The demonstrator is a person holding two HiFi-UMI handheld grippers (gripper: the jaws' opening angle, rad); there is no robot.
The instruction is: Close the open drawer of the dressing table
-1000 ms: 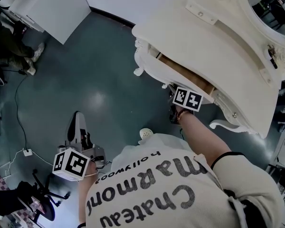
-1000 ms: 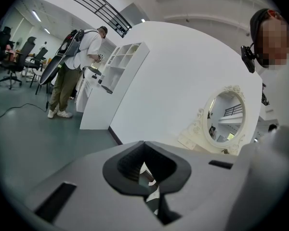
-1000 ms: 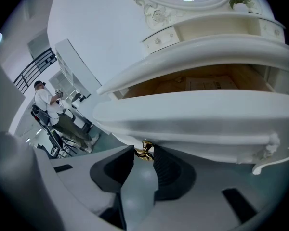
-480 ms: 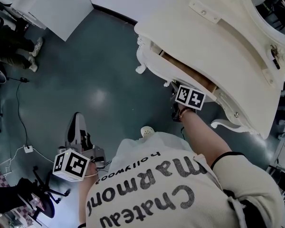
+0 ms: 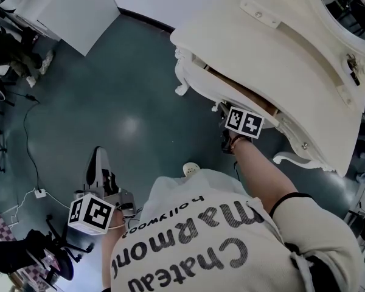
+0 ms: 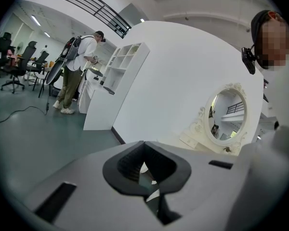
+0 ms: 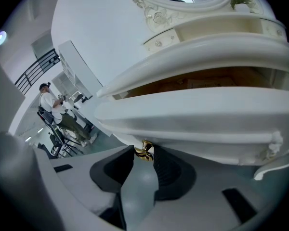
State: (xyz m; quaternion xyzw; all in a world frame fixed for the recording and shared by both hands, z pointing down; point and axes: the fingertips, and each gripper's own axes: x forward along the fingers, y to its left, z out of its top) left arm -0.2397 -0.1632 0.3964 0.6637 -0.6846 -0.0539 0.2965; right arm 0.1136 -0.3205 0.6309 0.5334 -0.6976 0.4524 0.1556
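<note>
Dark teal floor [image 5: 109,102] spreads under one cream carved dressing table [image 5: 280,47] at far right, its one wood-lined drawer [image 5: 237,93] standing open. Left gripper [image 6: 144,146] view: fingers together, empty, before one curved white wall [image 6: 183,81]. Right gripper [image 7: 143,153] view: fingers clamped on one small gold drawer handle [image 7: 144,151].

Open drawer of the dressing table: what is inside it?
Only bare brown wood shows inside the drawer, and no contents are visible. The tabletop overhangs it and covers the rest of the interior, so anything further back cannot be seen.
</note>
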